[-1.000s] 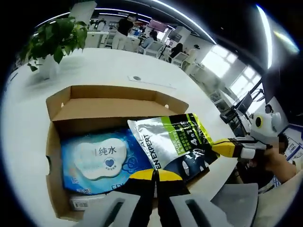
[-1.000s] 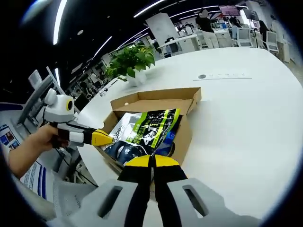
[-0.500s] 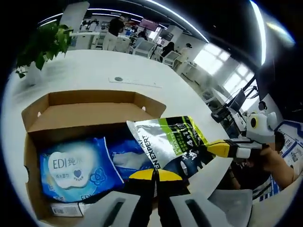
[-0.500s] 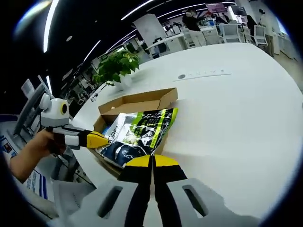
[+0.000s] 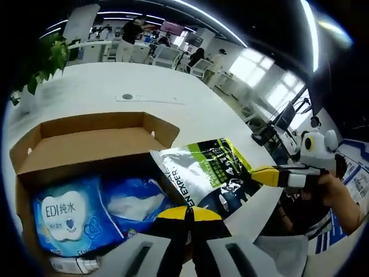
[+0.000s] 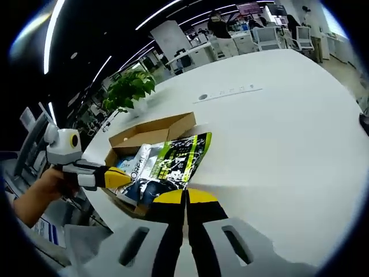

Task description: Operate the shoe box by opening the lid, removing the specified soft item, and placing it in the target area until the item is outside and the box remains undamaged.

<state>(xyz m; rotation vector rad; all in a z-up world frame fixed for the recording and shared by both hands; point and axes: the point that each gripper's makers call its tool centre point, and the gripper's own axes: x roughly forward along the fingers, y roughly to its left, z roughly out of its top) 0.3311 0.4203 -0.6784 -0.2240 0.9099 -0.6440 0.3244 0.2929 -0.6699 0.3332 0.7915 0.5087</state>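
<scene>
Both claws, left and right, pinch the pouch, lifted halfway over the box edge; a snag on the cardboard wall could tear it

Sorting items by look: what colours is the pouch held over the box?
Silver, lime green and black pouch; clearest in the left gripper view.

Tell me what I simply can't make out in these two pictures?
- Left gripper view: the pouch covers the cardboard box's right part; what lies beneath is hidden.
- Left gripper view: the blue wipes pack is cut off by the rim at the bottom.
- Right gripper view: the pouch's small print is too small to read.
- Both views: each gripper's closed jaws hide the pouch edge, so the grip can't be judged.
</scene>
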